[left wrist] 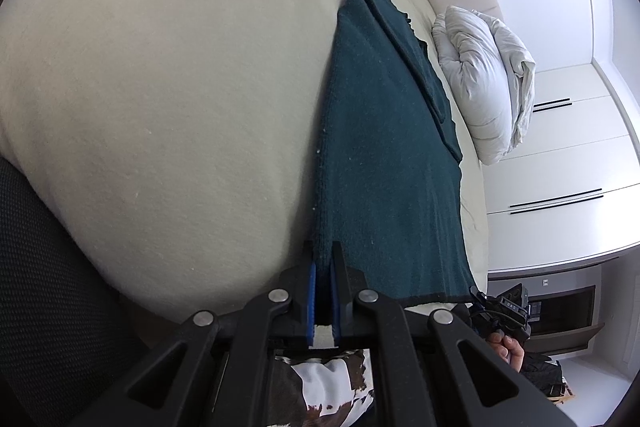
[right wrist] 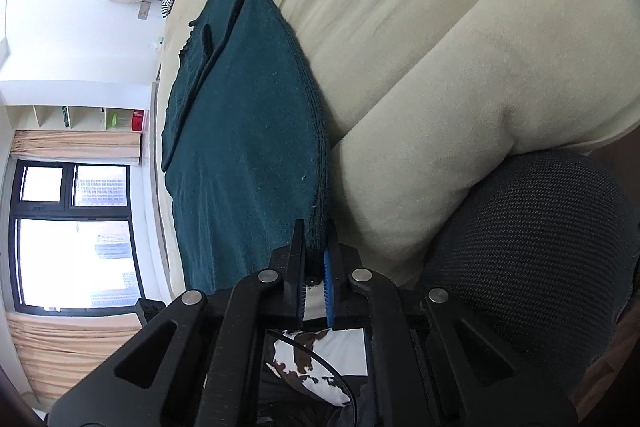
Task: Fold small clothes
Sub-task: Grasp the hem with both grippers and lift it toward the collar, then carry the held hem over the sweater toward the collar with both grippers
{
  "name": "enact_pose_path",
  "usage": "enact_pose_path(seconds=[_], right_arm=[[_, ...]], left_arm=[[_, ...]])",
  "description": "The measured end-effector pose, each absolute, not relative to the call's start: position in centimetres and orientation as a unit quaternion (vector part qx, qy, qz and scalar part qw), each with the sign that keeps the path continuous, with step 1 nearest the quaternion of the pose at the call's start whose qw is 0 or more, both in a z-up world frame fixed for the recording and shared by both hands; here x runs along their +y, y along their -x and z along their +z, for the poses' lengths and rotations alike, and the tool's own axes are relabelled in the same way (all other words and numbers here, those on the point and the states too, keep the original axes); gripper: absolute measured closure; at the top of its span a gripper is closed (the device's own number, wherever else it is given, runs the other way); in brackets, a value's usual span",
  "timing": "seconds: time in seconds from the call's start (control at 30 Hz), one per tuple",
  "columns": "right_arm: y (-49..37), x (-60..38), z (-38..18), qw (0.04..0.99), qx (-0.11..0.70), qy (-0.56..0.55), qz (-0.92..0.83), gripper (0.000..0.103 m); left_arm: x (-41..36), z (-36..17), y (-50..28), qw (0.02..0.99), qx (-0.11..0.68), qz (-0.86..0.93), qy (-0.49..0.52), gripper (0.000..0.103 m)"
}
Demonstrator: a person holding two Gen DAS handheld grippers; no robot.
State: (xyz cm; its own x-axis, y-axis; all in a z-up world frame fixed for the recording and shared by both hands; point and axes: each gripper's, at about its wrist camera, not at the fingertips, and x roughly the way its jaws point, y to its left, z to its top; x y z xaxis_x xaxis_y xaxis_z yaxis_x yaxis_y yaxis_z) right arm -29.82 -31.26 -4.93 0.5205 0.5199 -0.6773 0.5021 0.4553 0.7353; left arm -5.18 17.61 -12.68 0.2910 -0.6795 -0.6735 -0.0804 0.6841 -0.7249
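Two claws pinch one green cloth [left wrist: 384, 147] at its near edge. Left claw [left wrist: 324, 259] is closed tight on one corner, right claw [right wrist: 314, 239] on the other. It lies stretched along the tan bed [left wrist: 160, 67], with a flap folded over.

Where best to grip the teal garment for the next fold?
By its near hem corners, coming in low from the bed's near edge. The teal garment lies flat, lengthwise away; its hem is the free edge. Left gripper and right gripper already pinch there, jaws closed on fabric.
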Motion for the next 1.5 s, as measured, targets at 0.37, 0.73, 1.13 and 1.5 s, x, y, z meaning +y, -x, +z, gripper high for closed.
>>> enact_pose_path(seconds=[0.37,0.73,1.13,1.5], right_arm=[[30.2,-31.3,-3.6,0.72,0.464,-0.517,0.011,0.098],[29.3,-30.4,-0.4,0.741,0.432,-0.514,0.035,0.098],[22.2,-31.2,5.0,0.769,0.37,-0.518,0.063,0.098],[10.7,-34.9,7.2,0.789,0.339,-0.511,0.038,0.098]], left_arm=[[18.0,-11.7,5.4,0.732,0.543,-0.219,0.348,0.097],[19.1,-9.8,4.8,0.716,0.5,-0.258,0.414,0.097],[19.0,-4.6,-3.3,0.715,0.427,-0.29,0.472,0.097],[17.2,-4.0,-15.5,0.71,0.411,-0.27,0.504,0.097]])
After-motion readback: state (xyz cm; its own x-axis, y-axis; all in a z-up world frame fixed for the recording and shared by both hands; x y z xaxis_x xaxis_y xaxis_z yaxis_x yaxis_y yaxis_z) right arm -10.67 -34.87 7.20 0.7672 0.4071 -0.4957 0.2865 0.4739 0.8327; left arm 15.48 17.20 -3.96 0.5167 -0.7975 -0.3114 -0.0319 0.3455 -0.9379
